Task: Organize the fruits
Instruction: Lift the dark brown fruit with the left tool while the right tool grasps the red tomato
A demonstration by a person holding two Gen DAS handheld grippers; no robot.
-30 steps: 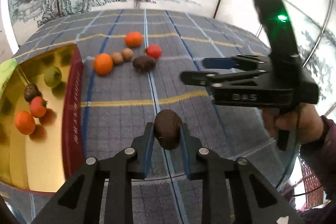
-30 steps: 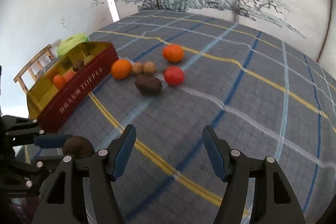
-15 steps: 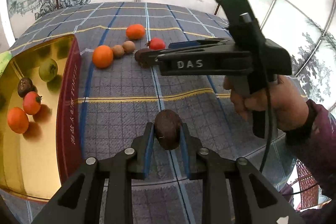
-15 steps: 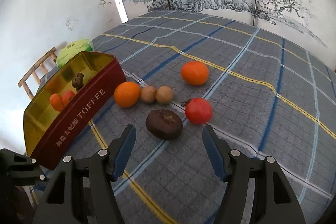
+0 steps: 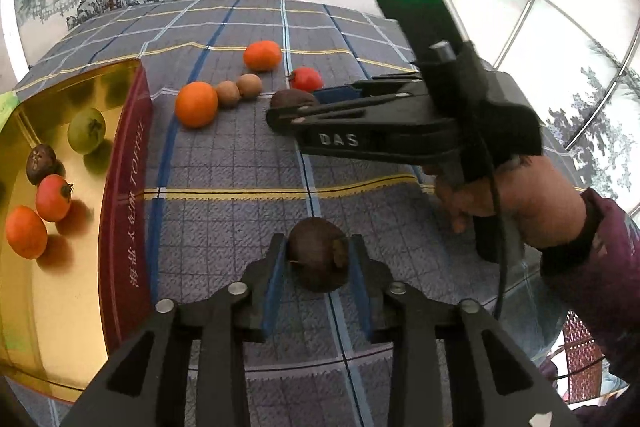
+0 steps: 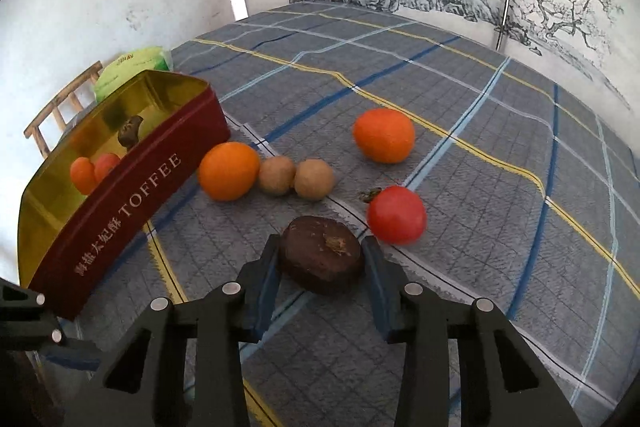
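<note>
A desk (image 6: 500,155) under a grey checked cloth carried a red toffee tin (image 6: 132,179), gold inside, in which four fruits already lay. Six more fruits were left loose on the cloth just beside it.

The step in hand was judged to be a double pick. The right hand-held gripper (image 6: 322,259) was closing around a flat dark-brown fruit (image 6: 322,253), its pads seen at the fruit's sides. Compared with a second earlier, when its jaws were spread wide over bare cloth, it had been carried forward to this fruit.

The left hand-held gripper (image 5: 318,261) was opening slightly, yet a round brown fruit (image 5: 318,259) was still seen pinched between its pads, as before.

Next, a firm squeeze and a lift towards the tin would be called for.
</note>
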